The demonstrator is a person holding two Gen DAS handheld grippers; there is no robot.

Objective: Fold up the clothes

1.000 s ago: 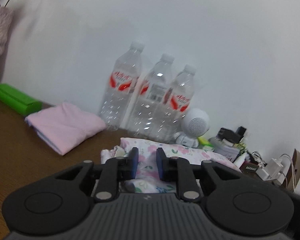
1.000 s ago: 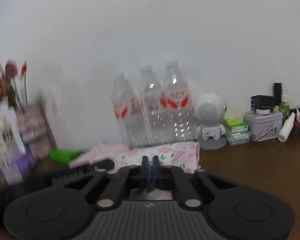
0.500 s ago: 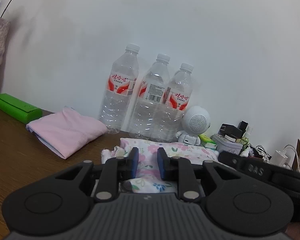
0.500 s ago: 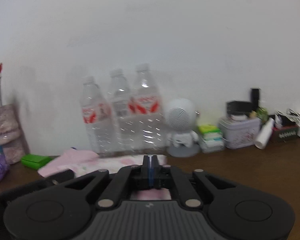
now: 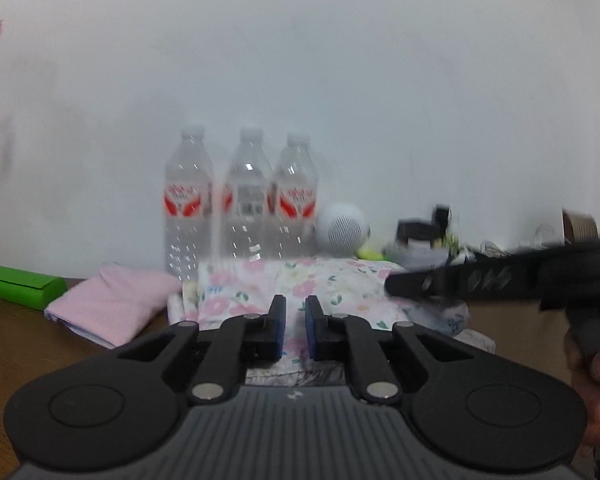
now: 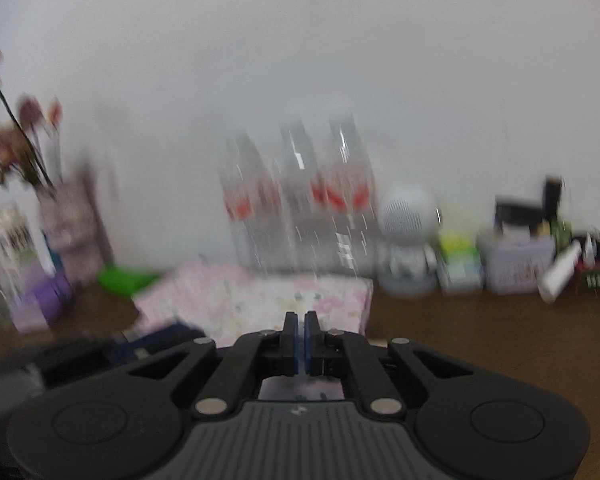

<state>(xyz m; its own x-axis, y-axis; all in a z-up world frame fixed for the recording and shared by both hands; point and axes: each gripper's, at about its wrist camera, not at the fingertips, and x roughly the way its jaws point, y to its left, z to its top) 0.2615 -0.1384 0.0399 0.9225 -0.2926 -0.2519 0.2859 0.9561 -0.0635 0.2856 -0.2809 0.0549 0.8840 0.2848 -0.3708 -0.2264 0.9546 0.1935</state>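
Note:
A folded white garment with a pink flower print (image 5: 300, 284) lies on the brown table (image 5: 16, 344) in front of three water bottles. My left gripper (image 5: 296, 328) hovers over its near edge, its blue pads a narrow gap apart with nothing clearly between them. My right gripper (image 6: 300, 336) is shut above the near edge of the same floral garment (image 6: 260, 300). Pale fabric shows under its fingers, and I cannot tell if any is pinched. The right gripper's black body (image 5: 500, 280) reaches in from the right, held by a hand (image 5: 596, 380).
A folded pink cloth (image 5: 112, 304) and a green box (image 5: 20, 286) lie left of the floral garment. Behind it stand three clear bottles (image 5: 240, 200), a white round speaker (image 5: 342, 228) and small clutter (image 6: 516, 248) along the wall. A vase with flowers (image 6: 64, 216) stands far left.
The left gripper's pads have narrowed their gap and its view has swung to face the bottles head-on. The right gripper has come further in over the garment's right side.

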